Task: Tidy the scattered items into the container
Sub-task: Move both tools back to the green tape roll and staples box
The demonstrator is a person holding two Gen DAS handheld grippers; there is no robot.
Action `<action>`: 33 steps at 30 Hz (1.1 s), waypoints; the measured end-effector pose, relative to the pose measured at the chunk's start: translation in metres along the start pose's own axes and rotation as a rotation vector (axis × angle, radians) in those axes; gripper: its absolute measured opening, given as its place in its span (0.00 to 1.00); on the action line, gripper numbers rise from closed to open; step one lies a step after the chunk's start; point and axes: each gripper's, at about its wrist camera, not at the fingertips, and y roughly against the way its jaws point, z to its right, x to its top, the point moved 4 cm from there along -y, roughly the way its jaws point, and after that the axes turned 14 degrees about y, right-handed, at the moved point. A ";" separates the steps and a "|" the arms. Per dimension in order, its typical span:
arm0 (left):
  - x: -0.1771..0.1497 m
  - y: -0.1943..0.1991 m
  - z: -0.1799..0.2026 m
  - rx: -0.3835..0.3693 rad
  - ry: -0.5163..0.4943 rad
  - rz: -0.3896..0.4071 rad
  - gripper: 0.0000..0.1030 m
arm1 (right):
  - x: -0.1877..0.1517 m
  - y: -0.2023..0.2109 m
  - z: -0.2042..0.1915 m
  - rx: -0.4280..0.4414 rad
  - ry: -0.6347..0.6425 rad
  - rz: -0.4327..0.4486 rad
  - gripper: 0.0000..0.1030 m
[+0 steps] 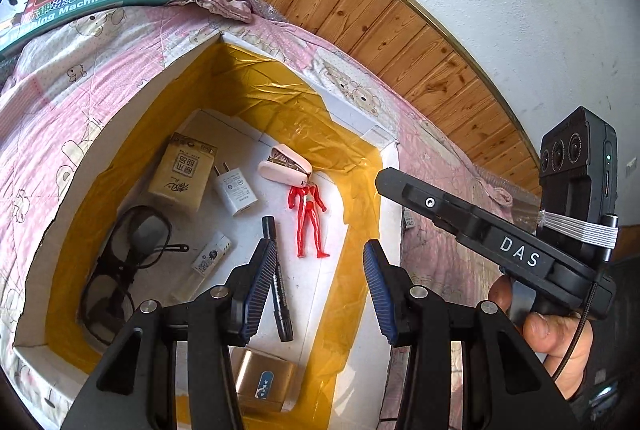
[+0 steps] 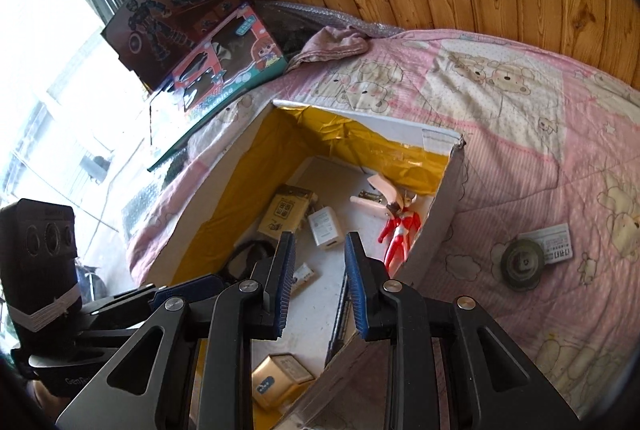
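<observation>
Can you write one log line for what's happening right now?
left gripper: open, empty, over box | right gripper: open, empty | round disc and card on blanket

Both grippers, left [image 1: 320,282] and right [image 2: 320,284], gape (nothing held).

Both grippers hang over the open box [image 1: 120,122], and its top is not covered. Between the left fingers [image 1: 260,290] a bare strip of white floor is free. A black marker [image 1: 278,282] lies just beside the left one of them, and a red figure [image 1: 310,214] lies ahead. Between the right fingers [image 2: 286,282] the floor is bare too. The box wall [image 2: 444,206] rises just outside the right finger. Beyond that wall, on the quilt [image 2: 520,158], lie a round disc [image 2: 522,264] and a small card [image 2: 554,244].
</observation>
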 end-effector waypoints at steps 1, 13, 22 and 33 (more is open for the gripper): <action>-0.003 0.003 0.001 -0.003 -0.007 0.000 0.45 | -0.006 0.003 -0.003 0.007 -0.010 0.002 0.26; -0.043 0.052 0.024 -0.001 -0.135 0.055 0.45 | -0.063 0.039 -0.040 0.025 -0.080 0.049 0.26; -0.084 0.075 0.041 -0.011 -0.214 0.056 0.45 | -0.091 0.070 -0.057 -0.058 -0.059 0.066 0.26; -0.127 0.108 0.065 -0.032 -0.297 0.084 0.45 | -0.122 0.116 -0.071 -0.121 -0.045 0.113 0.27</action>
